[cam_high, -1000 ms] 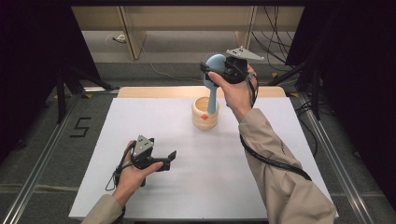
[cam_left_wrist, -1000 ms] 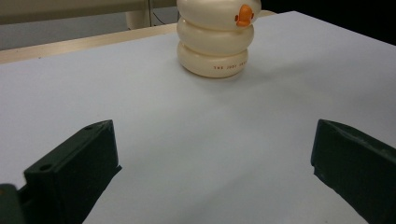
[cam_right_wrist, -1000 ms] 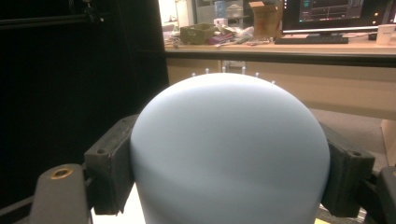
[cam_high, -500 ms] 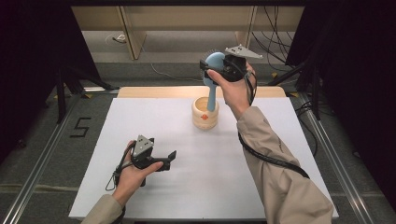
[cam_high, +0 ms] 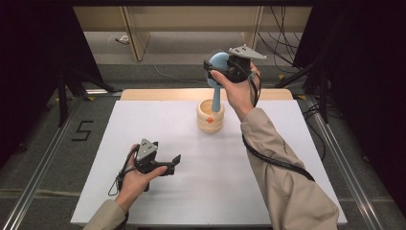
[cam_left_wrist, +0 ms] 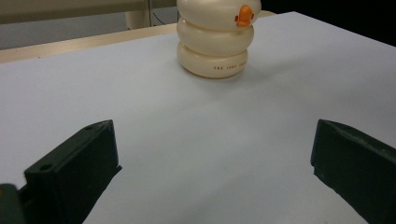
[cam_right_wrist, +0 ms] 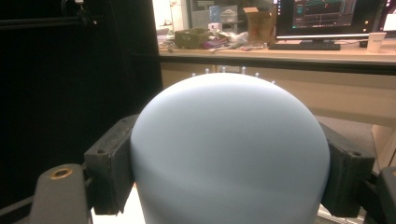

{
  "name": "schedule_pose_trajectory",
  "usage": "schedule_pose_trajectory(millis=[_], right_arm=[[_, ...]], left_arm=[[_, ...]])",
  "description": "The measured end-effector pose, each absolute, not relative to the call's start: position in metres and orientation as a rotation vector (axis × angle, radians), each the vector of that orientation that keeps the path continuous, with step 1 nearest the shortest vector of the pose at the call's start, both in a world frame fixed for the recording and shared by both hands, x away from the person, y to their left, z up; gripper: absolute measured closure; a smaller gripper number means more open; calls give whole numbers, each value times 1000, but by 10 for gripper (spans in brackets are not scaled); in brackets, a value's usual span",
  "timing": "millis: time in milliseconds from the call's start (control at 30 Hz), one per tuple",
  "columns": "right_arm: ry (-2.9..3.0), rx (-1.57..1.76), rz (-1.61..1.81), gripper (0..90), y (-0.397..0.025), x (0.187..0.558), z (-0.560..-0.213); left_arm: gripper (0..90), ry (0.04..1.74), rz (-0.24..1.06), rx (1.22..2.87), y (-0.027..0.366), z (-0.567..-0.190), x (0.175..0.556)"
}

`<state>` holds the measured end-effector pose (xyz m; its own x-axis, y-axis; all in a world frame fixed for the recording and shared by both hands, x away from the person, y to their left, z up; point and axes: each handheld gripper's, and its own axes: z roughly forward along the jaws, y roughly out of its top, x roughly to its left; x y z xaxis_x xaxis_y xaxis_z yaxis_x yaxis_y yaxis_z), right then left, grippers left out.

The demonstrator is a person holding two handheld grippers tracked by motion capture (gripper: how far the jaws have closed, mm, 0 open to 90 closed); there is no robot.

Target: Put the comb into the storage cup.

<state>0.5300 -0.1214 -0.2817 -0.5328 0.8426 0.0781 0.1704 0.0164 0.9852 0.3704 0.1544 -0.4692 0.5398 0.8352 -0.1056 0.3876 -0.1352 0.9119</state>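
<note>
1. Light blue hairbrush (cam_high: pixel 218 72) stands upright, handle down inside the cream ringed holder (cam_high: pixel 210 116) at the table's (cam_high: pixel 143 129) far middle.
2. Holder has an orange duck mark, plus tiny red lettering I can't quite read.
3. Right gripper (cam_high: pixel 221 68) is raised, jaws clamped on the brush head.
4. Left gripper (cam_high: pixel 171 162) rests low near the front, jaws wide apart.

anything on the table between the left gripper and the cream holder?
Nothing: bare white table between the left gripper and the cream holder, per the left gripper view.
</note>
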Motion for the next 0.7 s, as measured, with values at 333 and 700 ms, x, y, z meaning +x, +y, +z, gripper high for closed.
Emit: schedule_pose_trajectory(millis=[333, 700], right_arm=[[1739, 1033, 1555, 211, -120, 532, -284], [1744, 1029, 1554, 211, -118, 534, -286]], left_arm=[[3, 1027, 538, 1737, 154, -469, 371], [4, 1028, 538, 1734, 154, -469, 371]])
